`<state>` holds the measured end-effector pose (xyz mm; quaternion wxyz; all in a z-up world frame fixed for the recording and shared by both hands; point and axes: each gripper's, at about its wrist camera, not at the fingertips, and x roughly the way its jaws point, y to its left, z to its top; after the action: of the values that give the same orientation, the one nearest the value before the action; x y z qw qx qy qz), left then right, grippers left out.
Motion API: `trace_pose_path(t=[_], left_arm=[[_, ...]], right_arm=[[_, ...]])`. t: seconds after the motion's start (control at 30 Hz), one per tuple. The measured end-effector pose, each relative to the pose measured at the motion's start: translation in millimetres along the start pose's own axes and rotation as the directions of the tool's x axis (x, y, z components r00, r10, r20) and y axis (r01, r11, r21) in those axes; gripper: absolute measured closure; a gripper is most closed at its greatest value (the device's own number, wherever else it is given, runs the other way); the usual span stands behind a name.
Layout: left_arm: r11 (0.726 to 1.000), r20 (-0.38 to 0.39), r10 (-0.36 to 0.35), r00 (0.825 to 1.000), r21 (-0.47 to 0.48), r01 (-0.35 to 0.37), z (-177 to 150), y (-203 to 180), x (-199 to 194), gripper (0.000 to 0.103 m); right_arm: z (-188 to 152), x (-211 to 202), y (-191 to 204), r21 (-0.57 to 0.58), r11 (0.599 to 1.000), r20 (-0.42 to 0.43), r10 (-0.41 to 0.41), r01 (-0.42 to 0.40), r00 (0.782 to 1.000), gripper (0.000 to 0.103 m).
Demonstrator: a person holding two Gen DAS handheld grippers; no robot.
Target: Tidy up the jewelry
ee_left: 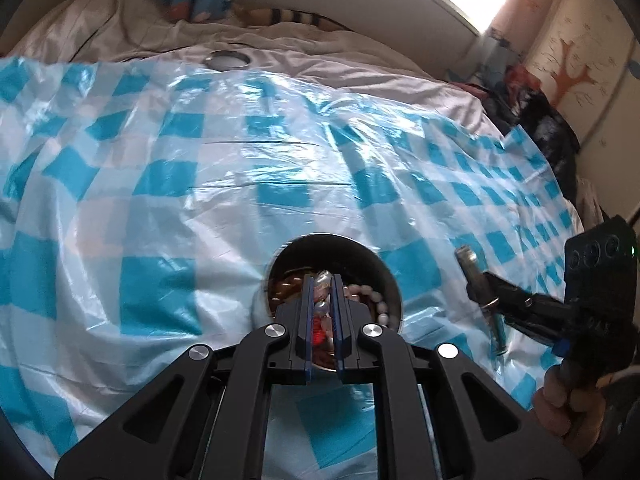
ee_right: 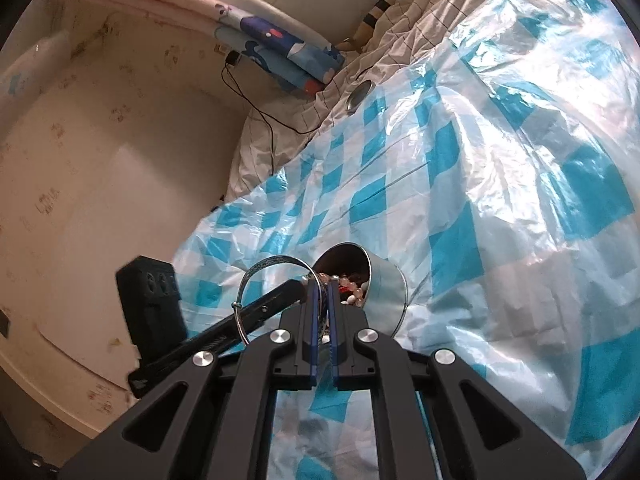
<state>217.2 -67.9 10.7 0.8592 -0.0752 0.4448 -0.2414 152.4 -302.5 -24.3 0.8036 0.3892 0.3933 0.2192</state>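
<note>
A round metal tin [ee_left: 376, 268] with several pieces of jewelry inside, among them a pale bead bracelet [ee_left: 376, 300], stands on a blue-and-white checked plastic sheet [ee_left: 208, 184]. My left gripper [ee_left: 323, 280] reaches into the tin and is shut on a shiny piece of jewelry [ee_left: 322, 284]. My right gripper [ee_right: 323, 286] is shut on a silver bangle [ee_right: 276, 264] and holds it just left of the tin [ee_right: 386, 288]. In the left wrist view the right gripper [ee_left: 486, 292] with the bangle [ee_left: 472, 268] sits to the tin's right.
A round metal lid [ee_left: 226, 59] lies on the crumpled pale bedsheet [ee_left: 120, 28] beyond the plastic sheet. A blue patterned pillow [ee_right: 280, 52] and a black cable [ee_right: 260, 112] are at the bed's head. Dark bags [ee_left: 536, 120] sit at the right edge.
</note>
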Motion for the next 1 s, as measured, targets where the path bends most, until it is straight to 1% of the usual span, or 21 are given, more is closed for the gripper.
trace_pose_path(t=[0.1, 0.2, 0.23, 0.3, 0.33, 0.43, 0.5, 0.57, 0.6, 0.67, 0.73, 0.77, 0.8, 0.87, 0.93, 1.0], left_arm=[[0.999, 0.02, -0.021, 1.0, -0.039, 0.022, 1.1, 9.0, -10.1, 0.092], [0.997, 0.032, -0.03, 0.999, -0.066, 0.032, -2.3, 16.9, -22.4, 0.086], [0.996, 0.038, -0.034, 0.999, -0.076, 0.036, -4.4, 19.4, -26.5, 0.082], [0.993, 0.042, -0.047, 0.998, -0.103, 0.051, -9.7, 23.7, -35.1, 0.078], [0.992, 0.043, -0.05, 0.998, -0.11, 0.055, -12.8, 24.6, -38.5, 0.076], [0.993, 0.039, -0.057, 0.998, -0.102, 0.061, -22.8, 20.1, -43.8, 0.073], [0.995, 0.038, -0.044, 0.998, -0.083, 0.047, -27.1, 14.3, -44.7, 0.07], [0.998, 0.038, -0.021, 0.999, -0.057, 0.024, -32.3, 7.2, -44.9, 0.063], [0.999, 0.041, -0.005, 0.999, -0.044, 0.007, -34.6, 4.0, -45.1, 0.06], [0.999, 0.044, 0.043, 0.998, -0.014, -0.042, -41.2, -1.2, -46.0, 0.05], [0.995, 0.041, 0.098, 0.994, 0.01, -0.098, -50.9, -4.7, -46.7, 0.044], [0.993, 0.041, 0.118, 0.992, 0.015, -0.118, -55.6, -5.1, -47.2, 0.041], [0.989, 0.041, 0.146, 0.988, 0.016, -0.146, -61.9, -5.2, -48.2, 0.039], [0.984, 0.044, 0.176, 0.983, 0.012, -0.177, -69.1, -4.6, -49.9, 0.033], [0.98, 0.053, 0.197, 0.979, 0.004, -0.198, -74.4, -3.7, -52.5, 0.028], [0.98, 0.06, 0.201, 0.978, -0.017, -0.2, -77.4, -1.1, -56.2, 0.025]], right_arm=[[2.4, 16.6, 5.4, -0.043, 0.998, -0.01, -0.047, 0.047, 0.999, 0.096], [4.6, 33.5, 7.5, -0.073, 0.993, -0.021, -0.091, 0.089, 0.996, 0.096], [4.5, 39.8, 8.6, -0.088, 0.99, -0.025, -0.112, 0.11, 0.993, 0.096], [4.7, 47.4, 10.0, -0.105, 0.987, -0.03, -0.129, 0.125, 0.991, 0.096], [4.7, 51.2, 10.4, -0.113, 0.984, -0.032, -0.138, 0.134, 0.99, 0.096], [5.3, 67.5, 11.5, -0.147, 0.969, -0.039, -0.209, 0.201, 0.977, 0.095], [6.1, 68.1, 12.9, -0.16, 0.966, -0.02, -0.21, 0.204, 0.977, 0.077], [6.2, 60.8, 19.9, -0.187, 0.957, 0.005, -0.224, 0.221, 0.975, 0.071], [6.3, 57.7, 22.3, -0.193, 0.955, 0.014, -0.228, 0.227, 0.973, 0.066], [5.3, 44.3, 29.9, -0.206, 0.95, 0.037, -0.234, 0.236, 0.972, 0.06], [-1.0, 30.5, 37.0, -0.214, 0.946, 0.039, -0.24, 0.243, 0.97, 0.056], [-5.6, 24.2, 40.2, -0.22, 0.942, 0.037, -0.25, 0.252, 0.967, 0.047], [-13.6, 16.9, 44.6, -0.232, 0.935, 0.03, -0.267, 0.266, 0.963, 0.036], [-33.9, 0.8, 50.5, -0.27, 0.917, 0.026, -0.297, 0.293, 0.954, 0.029], [-48.1, -9.6, 51.2, -0.287, 0.904, 0.011, -0.329, 0.318, 0.944, 0.028], [-49.4, -16.8, 51.0, -0.262, 0.913, 0.006, -0.322, 0.313, 0.947, 0.028]])
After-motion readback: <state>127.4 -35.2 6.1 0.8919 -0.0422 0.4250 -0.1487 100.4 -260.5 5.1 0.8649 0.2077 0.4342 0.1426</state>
